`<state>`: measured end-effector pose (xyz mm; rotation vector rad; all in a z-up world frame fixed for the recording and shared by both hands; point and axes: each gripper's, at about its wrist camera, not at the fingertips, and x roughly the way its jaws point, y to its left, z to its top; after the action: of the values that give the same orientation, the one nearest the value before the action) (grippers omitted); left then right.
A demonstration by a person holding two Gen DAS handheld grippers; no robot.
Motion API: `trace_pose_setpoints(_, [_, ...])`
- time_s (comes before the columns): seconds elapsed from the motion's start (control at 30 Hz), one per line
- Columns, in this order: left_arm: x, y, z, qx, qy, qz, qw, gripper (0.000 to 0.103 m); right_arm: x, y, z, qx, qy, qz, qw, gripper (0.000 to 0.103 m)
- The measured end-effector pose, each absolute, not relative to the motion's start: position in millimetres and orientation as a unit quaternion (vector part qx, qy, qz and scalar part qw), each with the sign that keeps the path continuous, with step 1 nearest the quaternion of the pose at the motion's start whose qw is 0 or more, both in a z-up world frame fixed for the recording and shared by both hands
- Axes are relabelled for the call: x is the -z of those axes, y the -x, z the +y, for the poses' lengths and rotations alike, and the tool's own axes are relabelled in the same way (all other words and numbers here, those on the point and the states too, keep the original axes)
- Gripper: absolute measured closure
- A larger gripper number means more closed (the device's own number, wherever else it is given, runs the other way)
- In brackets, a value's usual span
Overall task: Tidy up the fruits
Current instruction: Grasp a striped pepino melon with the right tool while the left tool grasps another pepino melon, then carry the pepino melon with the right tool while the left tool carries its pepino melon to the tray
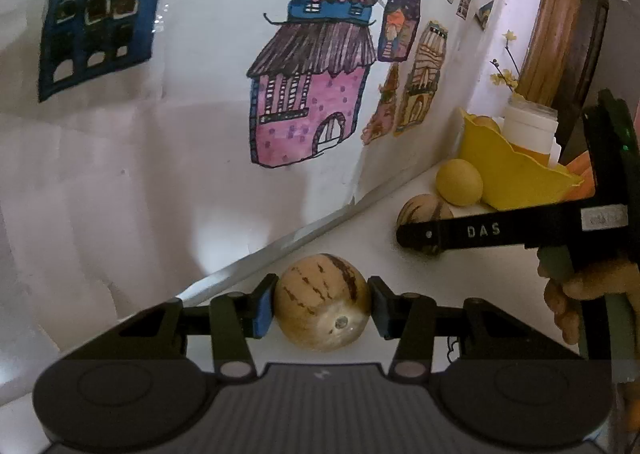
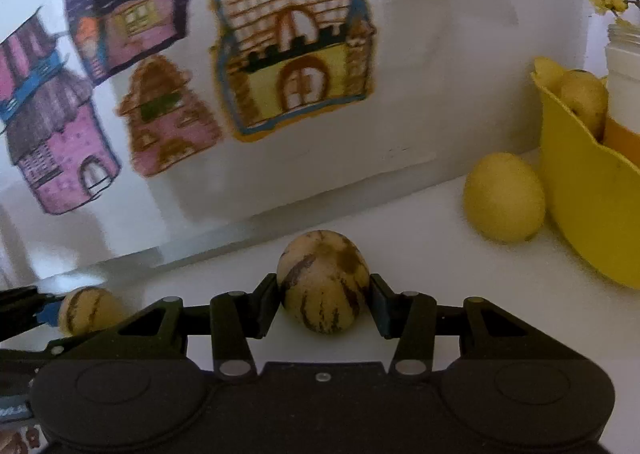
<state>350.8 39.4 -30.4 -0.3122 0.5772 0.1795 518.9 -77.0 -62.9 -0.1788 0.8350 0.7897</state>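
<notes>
"DAS" on right tool's finger [image 1: 480, 232]

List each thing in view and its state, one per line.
Left gripper: shut on a striped fruit.
Right gripper: shut on another striped fruit.
Yellow fruit: loose on the counter, beside the bowl.
Yellow bowl: upright, one fruit inside.

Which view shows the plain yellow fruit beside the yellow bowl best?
The right wrist view: the plain yellow fruit is large and unobstructed beside the yellow bowl. The left wrist view shows it small, far right.
</notes>
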Motion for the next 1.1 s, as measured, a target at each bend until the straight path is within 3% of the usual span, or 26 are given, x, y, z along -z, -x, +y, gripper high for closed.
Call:
trace_pose_setpoints(0.47, [22.9, -335.2, 48.1, -0.089, 0.172, 0.293, 0.936, 0.052, 45.3, -468.5, -80.2, -0.387, 0.019, 0.409, 0.826, 0.055])
trace_pose_setpoints(1.1, [-29.5, -277.5, 8.2, -0.035, 0.158, 0.249, 0.955, 0.052, -40.7, -402.0, -153.5, -0.367, -0.01, 0.369, 0.854, 0.055])
